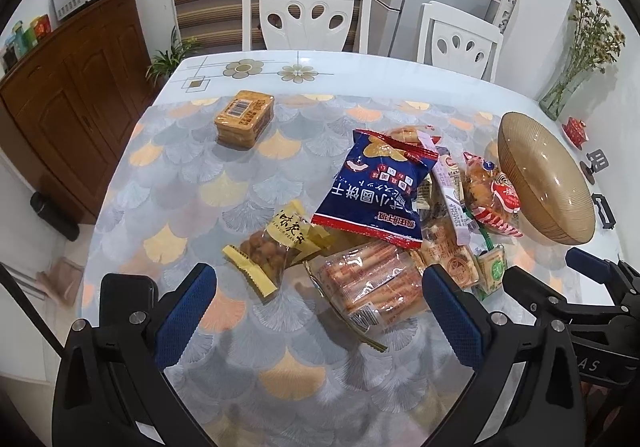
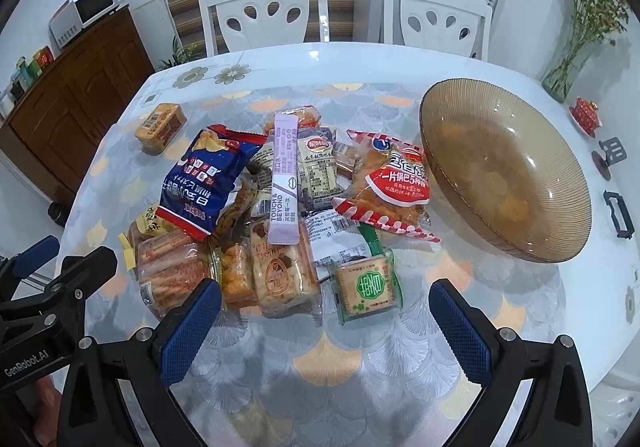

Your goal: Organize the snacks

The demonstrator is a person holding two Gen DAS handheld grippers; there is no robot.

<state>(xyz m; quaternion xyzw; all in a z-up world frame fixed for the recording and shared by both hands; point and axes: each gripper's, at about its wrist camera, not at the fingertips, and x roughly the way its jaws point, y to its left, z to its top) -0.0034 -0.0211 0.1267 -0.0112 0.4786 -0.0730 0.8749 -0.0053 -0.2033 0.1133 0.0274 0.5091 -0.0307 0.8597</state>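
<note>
A heap of snack packs lies mid-table: a blue cracker bag (image 1: 372, 191) (image 2: 204, 183), a clear pack of red stick snacks (image 1: 372, 287) (image 2: 172, 275), a yellow peanut pack (image 1: 272, 251), a red-and-white rice-crust bag (image 2: 392, 187), a lilac sachet (image 2: 285, 191) and a green biscuit pack (image 2: 366, 287). An orange box (image 1: 244, 117) (image 2: 160, 127) sits apart at the far left. An empty amber glass bowl (image 2: 504, 167) (image 1: 544, 183) stands to the right. My left gripper (image 1: 320, 311) is open just short of the stick pack. My right gripper (image 2: 326, 323) is open before the green pack.
Two white chairs (image 2: 264, 7) stand behind the table (image 2: 360, 59). A glass vase of dried flowers (image 2: 576, 47), a small red cup (image 2: 585, 113) and black ornaments (image 2: 618, 215) line the right edge. A wooden cabinet (image 1: 68, 95) with a microwave is on the left.
</note>
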